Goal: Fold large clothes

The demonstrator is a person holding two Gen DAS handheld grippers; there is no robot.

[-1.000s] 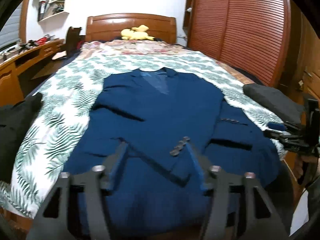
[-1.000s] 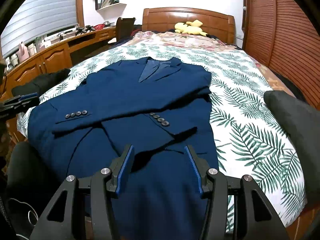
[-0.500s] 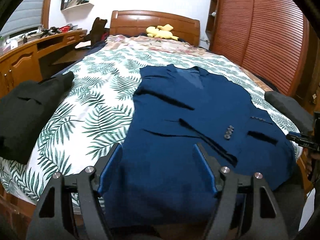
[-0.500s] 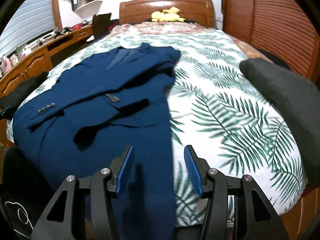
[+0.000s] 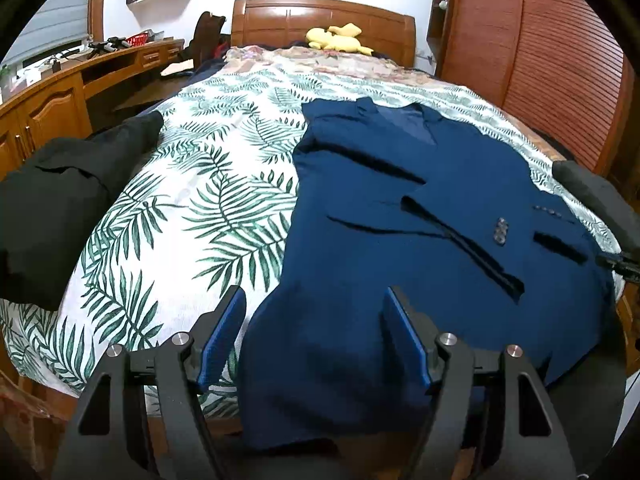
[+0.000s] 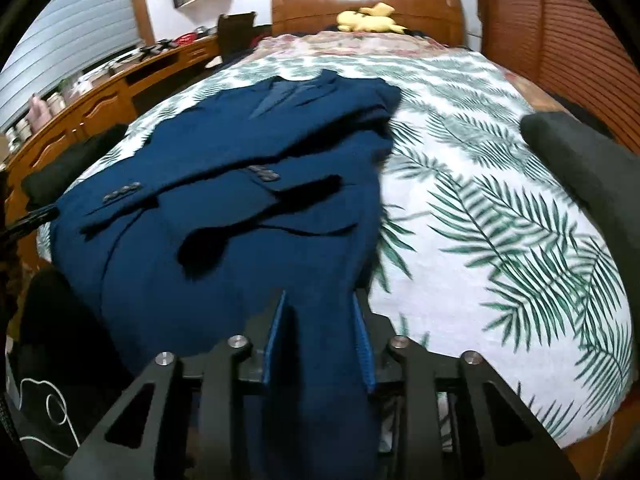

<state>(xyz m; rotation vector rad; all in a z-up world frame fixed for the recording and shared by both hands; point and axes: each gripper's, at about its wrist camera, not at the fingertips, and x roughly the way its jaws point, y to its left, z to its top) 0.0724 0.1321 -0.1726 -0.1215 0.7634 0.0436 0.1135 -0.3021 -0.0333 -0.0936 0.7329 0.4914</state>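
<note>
A navy blue suit jacket (image 5: 400, 216) lies flat on the leaf-print bedspread (image 5: 192, 216), sleeves folded across its front, hem hanging over the bed's foot. My left gripper (image 5: 314, 336) is open, its jaws wide apart over the jacket's lower left hem corner. In the right wrist view the jacket (image 6: 240, 184) fills the left half, and my right gripper (image 6: 320, 340) has its jaws partly closed around the lower right hem edge; the image is blurred and I cannot tell whether the pads press the cloth.
A black garment (image 5: 60, 200) lies at the bed's left edge and a dark grey folded one (image 6: 580, 168) at the right edge. A yellow plush toy (image 5: 340, 36) sits by the wooden headboard. A wooden desk (image 5: 60, 92) runs along the left, slatted wardrobe doors (image 5: 560, 60) on the right.
Both grippers moved outward to the jacket's lower corners, left one to the left, right one to the right. The right gripper's jaws narrowed around the hem edge.
</note>
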